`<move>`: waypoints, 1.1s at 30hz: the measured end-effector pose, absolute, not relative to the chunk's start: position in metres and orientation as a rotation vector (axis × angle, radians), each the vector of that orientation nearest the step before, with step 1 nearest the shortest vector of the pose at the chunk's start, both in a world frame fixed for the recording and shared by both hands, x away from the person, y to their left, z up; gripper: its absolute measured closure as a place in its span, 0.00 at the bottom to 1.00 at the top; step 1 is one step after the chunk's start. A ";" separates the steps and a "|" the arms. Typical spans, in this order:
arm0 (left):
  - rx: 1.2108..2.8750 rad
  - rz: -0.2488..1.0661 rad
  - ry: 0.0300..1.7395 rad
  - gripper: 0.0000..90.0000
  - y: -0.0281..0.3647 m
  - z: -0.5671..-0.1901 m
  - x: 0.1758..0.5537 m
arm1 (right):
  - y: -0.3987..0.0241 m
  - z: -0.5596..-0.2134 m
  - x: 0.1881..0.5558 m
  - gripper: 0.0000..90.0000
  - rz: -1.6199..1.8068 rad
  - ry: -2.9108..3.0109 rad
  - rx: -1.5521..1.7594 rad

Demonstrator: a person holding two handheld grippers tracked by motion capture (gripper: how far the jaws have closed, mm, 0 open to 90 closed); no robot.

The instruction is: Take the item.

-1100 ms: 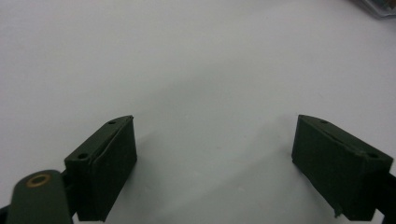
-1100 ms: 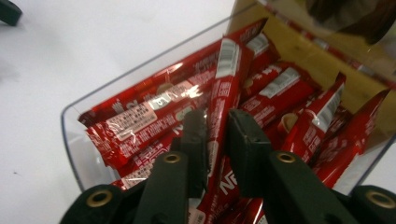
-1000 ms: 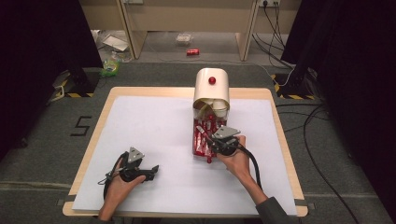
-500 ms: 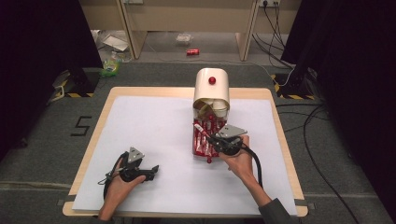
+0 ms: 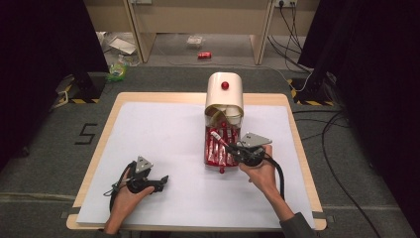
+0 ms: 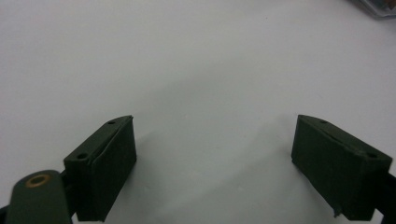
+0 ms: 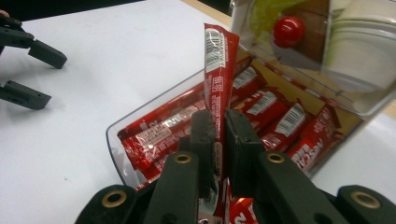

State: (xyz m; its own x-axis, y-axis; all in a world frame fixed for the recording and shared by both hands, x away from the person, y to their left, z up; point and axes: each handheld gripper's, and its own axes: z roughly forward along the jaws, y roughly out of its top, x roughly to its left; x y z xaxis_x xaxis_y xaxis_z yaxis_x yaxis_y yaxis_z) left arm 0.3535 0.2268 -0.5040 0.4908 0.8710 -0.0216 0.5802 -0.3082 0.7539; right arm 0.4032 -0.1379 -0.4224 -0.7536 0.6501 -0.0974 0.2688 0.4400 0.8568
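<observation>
Red stick packet (image 7: 215, 70) stands nearly upright.

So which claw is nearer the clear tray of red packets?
Right. The right claw is over the tray, shut on one packet lifted out of it. The left claw rests open on the white mat, well off to the tray's left.

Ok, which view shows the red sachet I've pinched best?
The right gripper view: the red sachet stands up between the right gripper pads, print readable, above the clear tray. The high view shows it small. The left gripper view faces white tabletop.
</observation>
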 end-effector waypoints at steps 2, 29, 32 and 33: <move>2.018 0.515 1.192 0.14 0.227 -0.504 0.354 | -0.144 -0.422 0.402 0.92 1.245 2.273 0.793; 2.016 0.514 1.192 0.15 0.227 -0.504 0.353 | -0.218 -0.422 0.388 0.92 1.207 2.152 0.939; 2.016 0.514 1.192 0.15 0.227 -0.504 0.353 | -0.223 -0.422 0.386 0.92 1.197 2.144 0.946; 2.016 0.514 1.192 0.15 0.227 -0.504 0.353 | -0.224 -0.422 0.385 0.92 1.193 2.146 0.953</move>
